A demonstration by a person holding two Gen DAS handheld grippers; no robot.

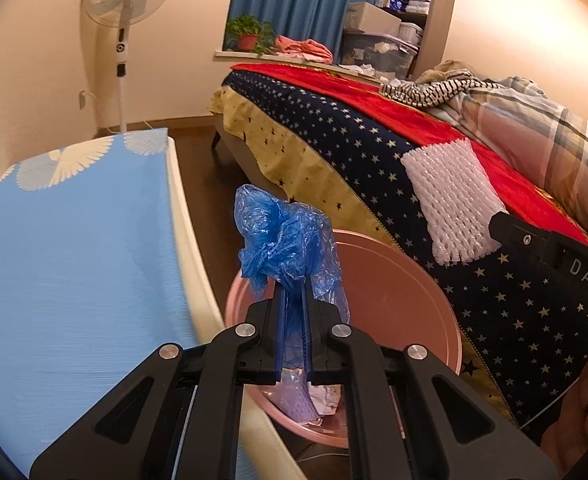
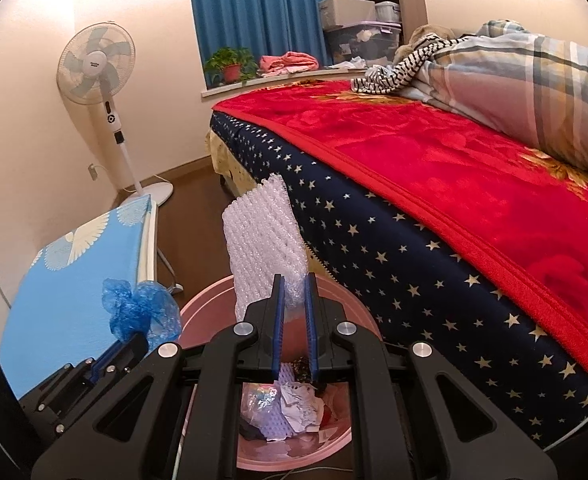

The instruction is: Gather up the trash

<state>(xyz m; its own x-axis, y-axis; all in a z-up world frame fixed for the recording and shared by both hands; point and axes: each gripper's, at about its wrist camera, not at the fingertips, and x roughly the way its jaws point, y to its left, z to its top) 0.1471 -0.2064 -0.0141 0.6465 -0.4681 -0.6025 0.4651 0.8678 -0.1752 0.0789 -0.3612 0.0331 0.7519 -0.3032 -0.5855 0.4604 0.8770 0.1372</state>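
My left gripper (image 1: 294, 284) is shut on a crumpled blue plastic bag (image 1: 282, 236) and holds it above the pink trash bin (image 1: 405, 300). The bag also shows in the right wrist view (image 2: 138, 308), at the bin's left rim. My right gripper (image 2: 294, 280) is shut on a white foam net sleeve (image 2: 264, 236), which also shows in the left wrist view (image 1: 449, 200), and holds it over the pink trash bin (image 2: 202, 312). The bin holds crumpled paper and plastic scraps (image 2: 290, 404).
A bed with a red blanket (image 2: 433, 152) and star-patterned sheet stands right of the bin. A blue-topped table (image 1: 66, 264) stands at its left. A standing fan (image 2: 98, 68) is by the far wall. Brown floor runs between table and bed.
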